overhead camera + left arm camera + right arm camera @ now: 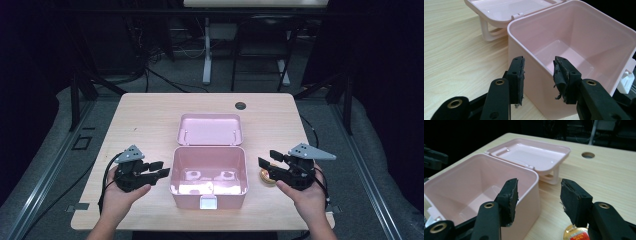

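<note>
Two forearms reach in from the near edge, each hand gripping a black two-jaw tool. The left gripper (159, 172) points toward the middle, jaws spread wide with nothing between them. The right gripper (268, 166) points inward from the opposite side, jaws also parted and holding nothing.
</note>
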